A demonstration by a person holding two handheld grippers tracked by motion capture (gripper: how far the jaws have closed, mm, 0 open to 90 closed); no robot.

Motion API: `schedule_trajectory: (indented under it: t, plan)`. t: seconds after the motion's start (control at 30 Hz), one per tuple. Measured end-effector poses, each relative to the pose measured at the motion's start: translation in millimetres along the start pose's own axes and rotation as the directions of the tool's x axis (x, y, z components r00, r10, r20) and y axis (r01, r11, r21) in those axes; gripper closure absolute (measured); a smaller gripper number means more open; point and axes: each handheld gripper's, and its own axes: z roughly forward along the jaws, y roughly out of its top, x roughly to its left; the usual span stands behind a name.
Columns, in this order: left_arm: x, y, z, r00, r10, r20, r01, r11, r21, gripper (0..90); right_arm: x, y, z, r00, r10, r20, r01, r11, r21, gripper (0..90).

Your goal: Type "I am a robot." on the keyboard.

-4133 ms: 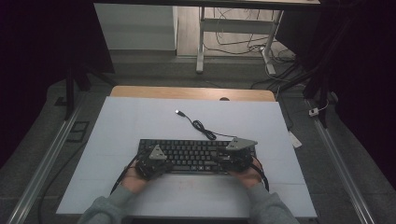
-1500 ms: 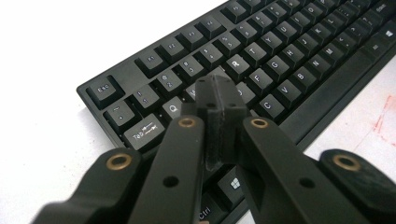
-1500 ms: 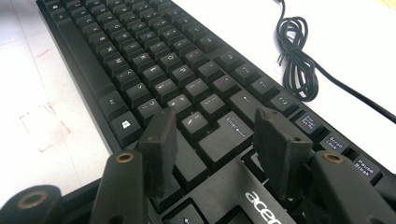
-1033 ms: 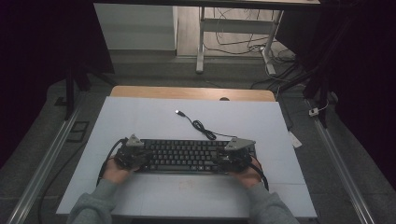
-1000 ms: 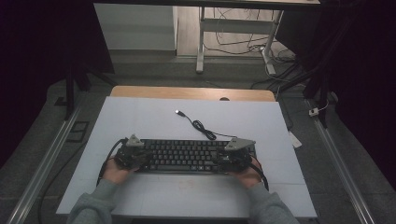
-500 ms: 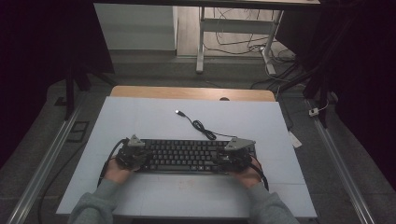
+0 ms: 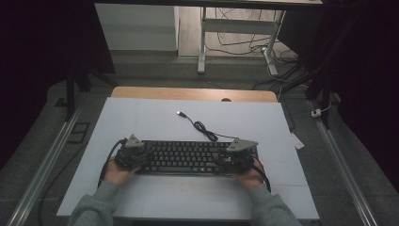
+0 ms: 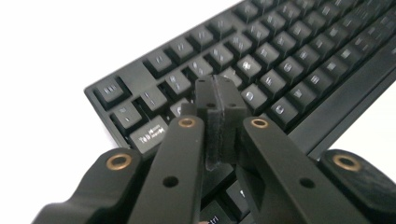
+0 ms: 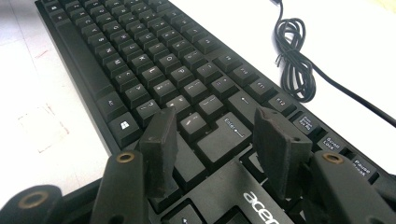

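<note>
1. Keyboard lies flat on the white table, near its front edge.
2. Left gripper: jaws pressed together, holding nothing, tip over the left-end keys.
3. Right gripper: jaws apart, empty, above the Enter key area.
4. Press straight down with the tip on one key.
5. Coiled cable sits behind; open room left and right.

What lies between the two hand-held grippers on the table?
In the high view, the middle rows of the black keyboard span the stretch between the left hand-held gripper and the right hand-held gripper; nothing else lies there.
</note>
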Motion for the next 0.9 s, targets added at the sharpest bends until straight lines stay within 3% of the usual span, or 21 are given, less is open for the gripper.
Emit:
schedule_trajectory:
  t: [0.17,0.37,0.47,0.9]
  plan:
    - [4.1,0.3,-10.6,0.9993,-0.026,0.026,0.027,0.9985,-0.048,85.2,0.3,0.4,-0.6,1.0000,0.000,0.002,0.000,1.000,-0.002,50.4]
    - [9.2,-0.1,-15.3,0.9967,-0.078,0.022,0.080,0.9936,-0.080,56.7,-0.4,0.3,-1.2,1.0000,0.000,-0.001,0.000,1.000,-0.008,50.2]
    - [10.4,-0.1,-16.5,0.9953,-0.095,0.019,0.096,0.9915,-0.088,48.3,-0.5,0.4,-1.2,1.0000,0.000,-0.003,0.000,1.000,-0.011,50.1]
    - [8.0,0.9,-16.2,0.9954,-0.094,0.021,0.095,0.9926,-0.075,39.7,-0.4,0.4,-1.0,1.0000,-0.001,-0.001,0.001,1.000,-0.007,49.9]
